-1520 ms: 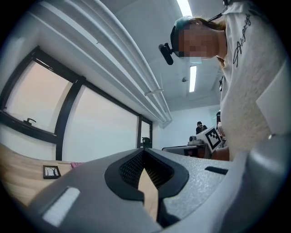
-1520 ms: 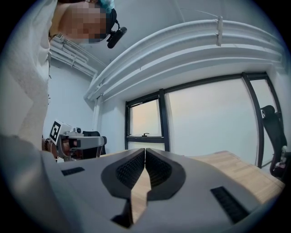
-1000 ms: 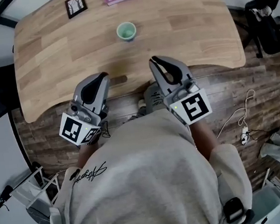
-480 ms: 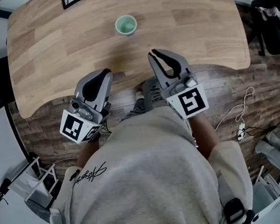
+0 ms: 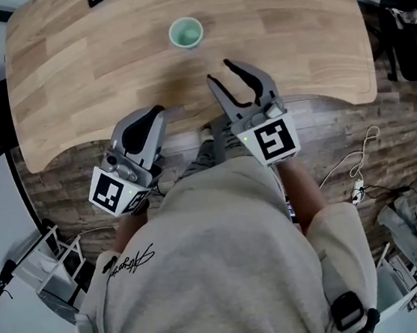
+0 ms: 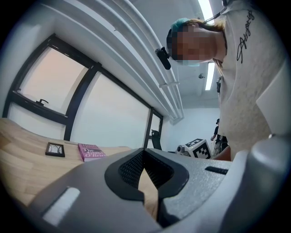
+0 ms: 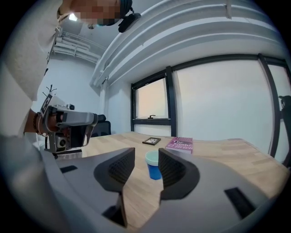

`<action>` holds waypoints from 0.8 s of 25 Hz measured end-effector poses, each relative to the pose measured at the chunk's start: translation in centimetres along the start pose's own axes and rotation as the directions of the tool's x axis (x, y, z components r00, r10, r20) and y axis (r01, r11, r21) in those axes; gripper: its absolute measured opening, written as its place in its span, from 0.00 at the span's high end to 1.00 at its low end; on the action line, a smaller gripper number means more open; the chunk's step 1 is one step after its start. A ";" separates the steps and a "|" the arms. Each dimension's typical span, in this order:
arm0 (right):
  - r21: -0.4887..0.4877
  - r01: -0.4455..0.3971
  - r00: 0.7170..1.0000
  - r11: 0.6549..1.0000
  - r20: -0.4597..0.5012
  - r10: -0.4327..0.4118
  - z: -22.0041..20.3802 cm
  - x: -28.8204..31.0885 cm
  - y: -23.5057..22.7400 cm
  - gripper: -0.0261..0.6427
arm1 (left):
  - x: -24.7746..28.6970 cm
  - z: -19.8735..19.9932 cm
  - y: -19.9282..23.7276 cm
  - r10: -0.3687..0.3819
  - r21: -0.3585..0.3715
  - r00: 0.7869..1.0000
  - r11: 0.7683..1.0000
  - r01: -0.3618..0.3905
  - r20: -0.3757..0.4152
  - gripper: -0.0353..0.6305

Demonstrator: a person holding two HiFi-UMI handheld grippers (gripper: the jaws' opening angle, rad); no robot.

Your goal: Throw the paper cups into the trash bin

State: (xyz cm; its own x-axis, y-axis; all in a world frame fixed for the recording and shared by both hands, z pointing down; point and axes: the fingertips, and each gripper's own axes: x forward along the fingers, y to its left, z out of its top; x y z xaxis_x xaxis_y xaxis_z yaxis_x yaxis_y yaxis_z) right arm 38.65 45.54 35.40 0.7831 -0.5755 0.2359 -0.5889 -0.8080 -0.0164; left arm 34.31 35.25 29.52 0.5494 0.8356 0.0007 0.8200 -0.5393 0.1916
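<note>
Jaws on your right gripper (image 5: 219, 71) have just been opening — released, nothing between them, paper cup (image 5: 185, 33) ahead on the counter (image 5: 68, 66); left gripper (image 5: 158, 112) clenched.

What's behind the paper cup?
A pink book and a small black frame lie behind the paper cup. The right claw, jaws just opening and empty, covers the table beside the cup.
</note>
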 end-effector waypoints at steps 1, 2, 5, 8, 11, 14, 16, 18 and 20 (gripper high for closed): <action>-0.010 0.001 1.000 1.000 -0.004 -0.001 -0.1 0.3 0.0 0.74 | 0.0 -0.2 0.0 0.003 -0.003 1.000 1.000 -0.003 -0.004 0.94; -0.014 0.002 1.000 1.000 -0.007 -0.002 -0.3 0.5 0.0 0.72 | -0.1 -0.3 0.1 0.007 -0.006 1.000 1.000 -0.007 -0.007 0.94; 0.007 -0.001 1.000 1.000 -0.015 0.001 -0.9 1.5 -0.2 0.64 | -0.2 -0.5 0.2 0.017 -0.012 1.000 1.000 -0.017 -0.010 0.94; 0.014 -0.008 1.000 1.000 -0.030 0.008 -1.8 2.6 -0.5 0.59 | -0.2 -0.7 0.3 0.025 -0.012 1.000 1.000 -0.025 -0.018 0.94; -0.002 -0.014 1.000 1.000 -0.027 0.014 -3.0 3.9 -0.7 0.59 | -0.2 -0.7 0.7 0.037 -0.016 0.999 0.999 -0.038 -0.021 0.94; -0.030 -0.018 0.997 0.999 -0.078 0.016 -4.5 4.8 -0.6 0.59 | -0.1 -0.8 1.0 0.050 -0.018 0.998 0.999 -0.050 -0.024 0.94; -0.034 -0.021 0.995 0.999 -0.100 0.018 -5.2 5.3 -0.6 0.58 | -0.1 -0.7 1.2 0.059 -0.019 0.998 0.998 -0.060 -0.025 0.94; -0.027 -0.019 0.995 0.999 -0.102 0.017 -5.8 5.9 -0.9 0.58 | 0.0 -0.7 1.4 0.072 -0.020 0.997 0.997 -0.072 -0.026 0.94; -0.024 -0.014 0.994 1.000 -0.111 0.011 -6.2 6.4 -1.3 0.58 | 0.0 -0.6 1.7 0.085 -0.020 0.996 0.996 -0.085 -0.027 0.94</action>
State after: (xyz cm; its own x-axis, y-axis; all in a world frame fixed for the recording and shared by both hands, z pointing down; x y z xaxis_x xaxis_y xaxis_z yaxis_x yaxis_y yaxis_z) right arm 43.17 43.70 42.94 0.7495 -0.5669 0.3420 -0.6042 -0.7968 0.0033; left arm 35.56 34.38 30.44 0.6123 0.7895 0.0431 0.7669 -0.6062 0.2107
